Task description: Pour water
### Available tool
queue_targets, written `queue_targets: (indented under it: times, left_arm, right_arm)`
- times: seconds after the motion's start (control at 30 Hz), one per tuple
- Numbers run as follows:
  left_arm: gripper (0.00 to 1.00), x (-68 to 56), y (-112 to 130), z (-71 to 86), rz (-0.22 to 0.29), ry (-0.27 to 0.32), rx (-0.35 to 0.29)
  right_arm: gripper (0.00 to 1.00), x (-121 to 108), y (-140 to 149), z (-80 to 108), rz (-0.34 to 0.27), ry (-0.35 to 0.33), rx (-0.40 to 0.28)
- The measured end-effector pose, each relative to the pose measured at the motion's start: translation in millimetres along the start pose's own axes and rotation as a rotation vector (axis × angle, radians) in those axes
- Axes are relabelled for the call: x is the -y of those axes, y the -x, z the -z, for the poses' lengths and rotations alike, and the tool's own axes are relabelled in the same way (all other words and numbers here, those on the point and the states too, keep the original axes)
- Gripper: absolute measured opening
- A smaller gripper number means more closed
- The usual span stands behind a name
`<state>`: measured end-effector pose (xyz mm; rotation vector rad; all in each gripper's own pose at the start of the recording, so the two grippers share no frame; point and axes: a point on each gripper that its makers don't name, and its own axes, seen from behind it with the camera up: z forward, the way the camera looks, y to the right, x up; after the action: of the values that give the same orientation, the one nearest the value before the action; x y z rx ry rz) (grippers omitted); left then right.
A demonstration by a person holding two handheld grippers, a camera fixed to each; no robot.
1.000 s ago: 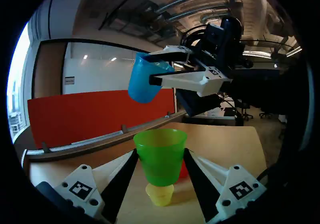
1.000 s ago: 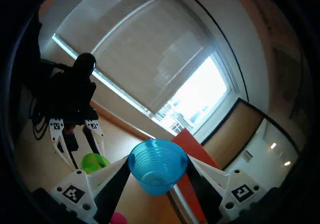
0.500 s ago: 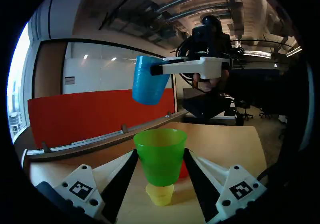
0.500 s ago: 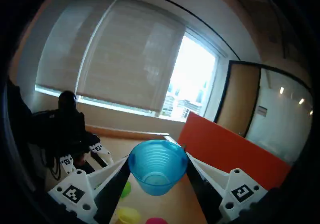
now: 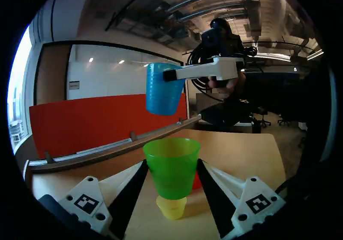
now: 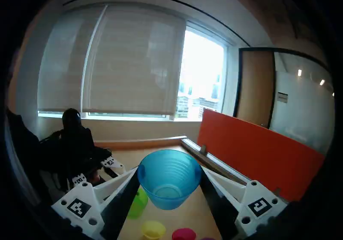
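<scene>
- left gripper closed on the green cup, held upright between both fingers;
- right gripper clamps the blue cup, seemingly upright, above the green one, apart.

Both close-up views face each other across the shared wooden table.

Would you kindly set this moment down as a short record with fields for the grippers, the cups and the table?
left gripper: shut on the green cup, which is upright
right gripper: shut on the blue cup, upright and raised higher than the green cup
contents: cannot tell for either held cup
other cups: yellow cup and pink cup, standing side by side on the table
table: wooden, with a red panel along one edge
</scene>
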<state>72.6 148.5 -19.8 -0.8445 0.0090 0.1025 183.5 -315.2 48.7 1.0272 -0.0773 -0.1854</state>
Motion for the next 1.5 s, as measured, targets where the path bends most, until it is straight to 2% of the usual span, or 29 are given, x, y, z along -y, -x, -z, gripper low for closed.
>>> queue_targets:
  times: [0.87,1.5]
  left_arm:
    - [0.81,-8.7,34.9,-4.2,-0.024,0.047,0.127]
    - [0.81,-20.7,61.1,-5.2,-0.033,0.080,0.210]
  right_arm:
    - [0.92,1.9,56.5,26.3,-0.038,-0.006,0.119]
    - [0.92,11.1,107.0,40.3,-0.029,-0.024,0.182]
